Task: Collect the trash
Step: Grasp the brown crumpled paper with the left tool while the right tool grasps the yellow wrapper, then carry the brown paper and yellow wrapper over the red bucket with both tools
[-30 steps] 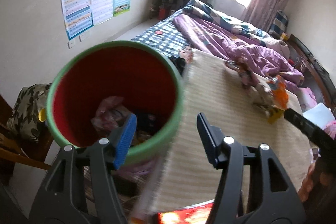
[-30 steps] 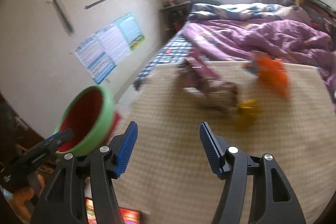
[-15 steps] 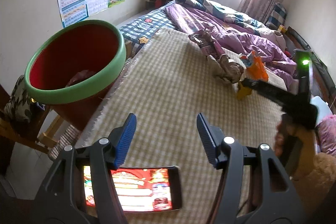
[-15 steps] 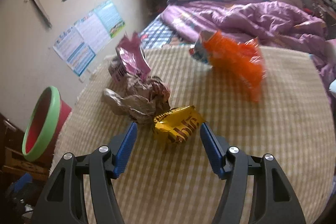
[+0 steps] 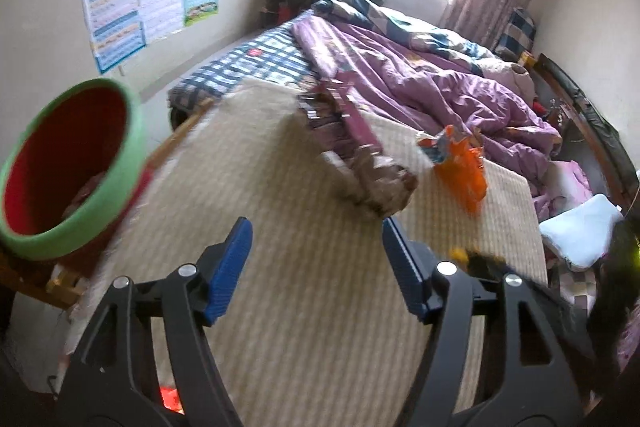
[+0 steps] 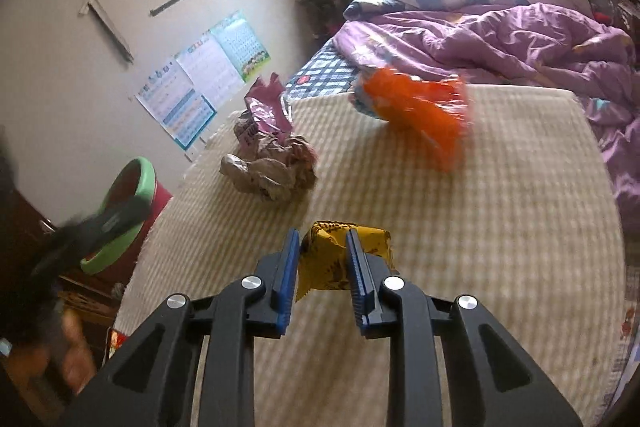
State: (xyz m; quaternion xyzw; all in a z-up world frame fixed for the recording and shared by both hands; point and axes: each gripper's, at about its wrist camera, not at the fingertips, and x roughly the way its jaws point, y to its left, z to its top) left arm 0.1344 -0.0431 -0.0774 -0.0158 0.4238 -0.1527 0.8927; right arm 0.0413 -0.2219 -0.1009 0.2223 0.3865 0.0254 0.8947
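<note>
The right gripper (image 6: 322,267) has just been closing its blue-padded jaws, and they now pinch a crumpled yellow foil snack wrapper (image 6: 341,255) from both sides, low over the beige checked mat (image 6: 500,227) that covers the near end of the bed. The left gripper (image 5: 316,263) has just been widening; its jaws stand apart over bare mat with nothing between them.

Beyond the yellow wrapper, toward the mat's left edge, lies a crumpled brown-and-grey paper wad (image 6: 272,167), touching a pink foil bag (image 6: 266,107) that stands up behind it near the far left corner. An orange plastic snack bag (image 6: 416,111), blurred, is near the mat's far edge, well apart from the wad.

Off the mat's left edge stands a round red waste bin with a green rim (image 5: 68,163), with some litter dimly visible inside. Past the far edge lies a rumpled purple quilt (image 6: 500,39). Paper charts (image 5: 148,3) hang on the left wall.
</note>
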